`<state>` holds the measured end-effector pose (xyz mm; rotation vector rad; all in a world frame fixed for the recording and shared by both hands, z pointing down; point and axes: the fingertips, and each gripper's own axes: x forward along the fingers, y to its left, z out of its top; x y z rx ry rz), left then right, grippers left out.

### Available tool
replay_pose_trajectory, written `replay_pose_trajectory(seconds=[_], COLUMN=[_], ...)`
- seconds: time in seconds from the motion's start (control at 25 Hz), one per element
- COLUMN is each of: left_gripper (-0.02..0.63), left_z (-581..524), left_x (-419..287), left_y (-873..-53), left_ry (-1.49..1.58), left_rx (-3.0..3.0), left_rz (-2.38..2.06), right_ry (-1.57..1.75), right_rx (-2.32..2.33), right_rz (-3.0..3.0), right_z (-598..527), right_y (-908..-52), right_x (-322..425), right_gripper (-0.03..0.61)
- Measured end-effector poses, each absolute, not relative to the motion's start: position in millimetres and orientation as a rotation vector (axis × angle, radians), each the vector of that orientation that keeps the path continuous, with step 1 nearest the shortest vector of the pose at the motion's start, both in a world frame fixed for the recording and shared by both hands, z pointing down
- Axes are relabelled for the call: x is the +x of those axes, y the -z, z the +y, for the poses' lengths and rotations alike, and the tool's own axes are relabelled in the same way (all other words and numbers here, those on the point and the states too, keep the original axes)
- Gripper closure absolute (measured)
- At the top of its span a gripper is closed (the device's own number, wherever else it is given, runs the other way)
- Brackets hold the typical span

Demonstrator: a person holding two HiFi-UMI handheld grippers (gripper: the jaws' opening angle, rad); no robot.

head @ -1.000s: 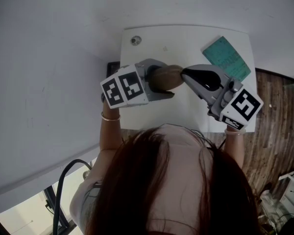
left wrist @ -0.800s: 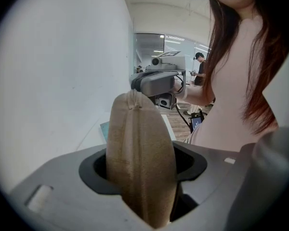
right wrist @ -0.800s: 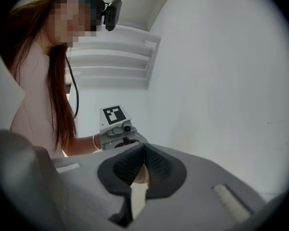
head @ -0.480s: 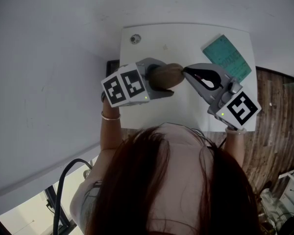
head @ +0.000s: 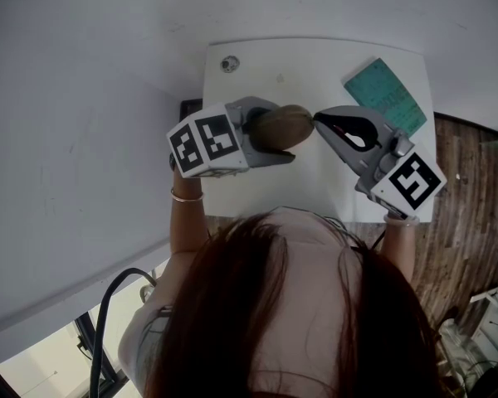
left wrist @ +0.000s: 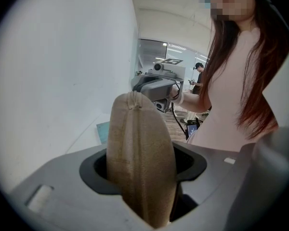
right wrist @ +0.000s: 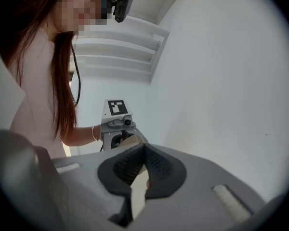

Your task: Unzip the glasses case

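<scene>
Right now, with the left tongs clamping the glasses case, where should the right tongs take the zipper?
At the zipper's end on the free tip of the glasses case, coming end-on from the right. The left tongs clamp the other half, so the zip seam runs to that tip. The right tongs sit there, jaws together; whether on a pull is unclear.

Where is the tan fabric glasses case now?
Head view, centre: the tan fabric glasses case is clamped in the left gripper above the white table, with the right gripper at its right end.
</scene>
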<state>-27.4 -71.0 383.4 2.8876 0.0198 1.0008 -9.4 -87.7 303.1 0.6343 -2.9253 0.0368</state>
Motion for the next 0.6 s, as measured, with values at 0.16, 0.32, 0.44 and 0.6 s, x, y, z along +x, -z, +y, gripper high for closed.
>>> replay_pose_trajectory(seconds=[0.16,0.32,0.44,0.6], left_gripper=[0.319,0.318,0.318,0.318], left_z=[-69,-68,-68,-68], left_x=[-27,-28,-28,-29], left_y=[-379,-373,-371,-364], left_ry=[-0.940,-0.872,-0.850,-0.768], left_rx=[2.885,2.889,2.890,2.895], left_rz=[0.032,0.038,0.043,0.053], right_ry=[-0.064,-0.078,-0.071,-0.059], right_rx=[0.629,0.627,0.622,0.616], right_rz=[-2.937,-2.949,-2.943,-2.939], right_z=[-87,-87,-87,-88], right_y=[-304,-302,-305,-307], right_x=[-9,-8,-7,-5], right_gripper=[0.575,0.575,0.575,0.575])
